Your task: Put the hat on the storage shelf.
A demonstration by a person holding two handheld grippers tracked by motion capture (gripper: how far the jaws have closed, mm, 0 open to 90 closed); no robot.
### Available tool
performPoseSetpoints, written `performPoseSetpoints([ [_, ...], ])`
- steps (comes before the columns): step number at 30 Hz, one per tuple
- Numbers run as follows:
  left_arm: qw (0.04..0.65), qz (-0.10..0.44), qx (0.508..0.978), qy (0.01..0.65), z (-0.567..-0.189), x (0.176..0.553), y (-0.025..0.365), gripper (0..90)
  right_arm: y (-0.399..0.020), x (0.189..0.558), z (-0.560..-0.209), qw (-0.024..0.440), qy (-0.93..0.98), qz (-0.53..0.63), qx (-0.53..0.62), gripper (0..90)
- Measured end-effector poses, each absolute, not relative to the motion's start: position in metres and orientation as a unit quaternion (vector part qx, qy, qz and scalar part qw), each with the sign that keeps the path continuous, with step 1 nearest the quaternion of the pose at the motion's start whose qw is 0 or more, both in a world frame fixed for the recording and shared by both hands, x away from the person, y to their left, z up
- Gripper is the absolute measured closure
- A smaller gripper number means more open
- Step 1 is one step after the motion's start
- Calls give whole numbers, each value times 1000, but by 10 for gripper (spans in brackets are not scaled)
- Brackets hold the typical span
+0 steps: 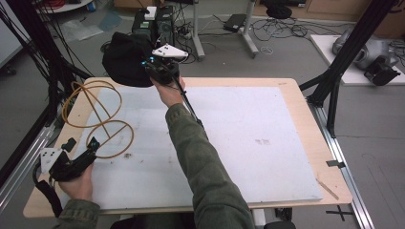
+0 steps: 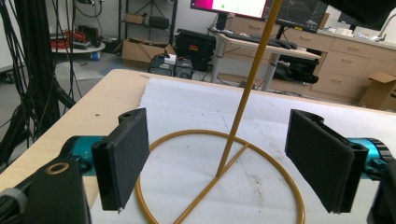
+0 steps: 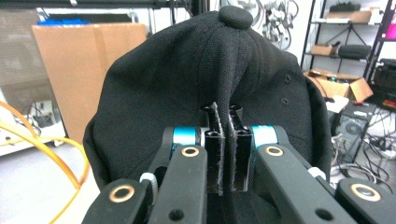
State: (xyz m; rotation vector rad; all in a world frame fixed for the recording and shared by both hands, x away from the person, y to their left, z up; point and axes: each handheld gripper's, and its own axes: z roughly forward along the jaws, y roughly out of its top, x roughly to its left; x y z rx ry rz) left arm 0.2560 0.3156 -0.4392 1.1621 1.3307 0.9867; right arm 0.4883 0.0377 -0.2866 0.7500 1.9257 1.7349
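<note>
Black cap, yellow wire stand, white mat

The baseball cap (image 3: pixel 187 84) is plain black; the wire stand (image 1: pixel 98 119) at the left is mustard yellow; the mat (image 1: pixel 248 138) is white on a pale wooden table (image 1: pixel 305 109); the sleeve (image 1: pixel 200 162) is olive green.

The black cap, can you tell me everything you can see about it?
The black fabric cap looks soft and woven, with stitched panels, small eyelet holes and a round button on top. It hangs in the air above the table's far left edge, near the yellow wire stand. The right gripper is shut on a pinched fold of its cloth; nothing else touches it.
</note>
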Motion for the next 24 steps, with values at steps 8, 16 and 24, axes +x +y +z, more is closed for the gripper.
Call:
performPoseSetpoints([
  [8, 530, 414, 486, 558, -439, 256, 315, 221, 28, 481, -273, 222, 677, 651, 262, 880],
  [16, 529, 416, 486, 557, -439, 256, 315, 221, 24, 467, -261, 207, 654, 687, 239, 880],
  [24, 529, 415, 487, 558, -439, 256, 316, 221, 26, 455, -252, 187, 643, 711, 214, 880],
])
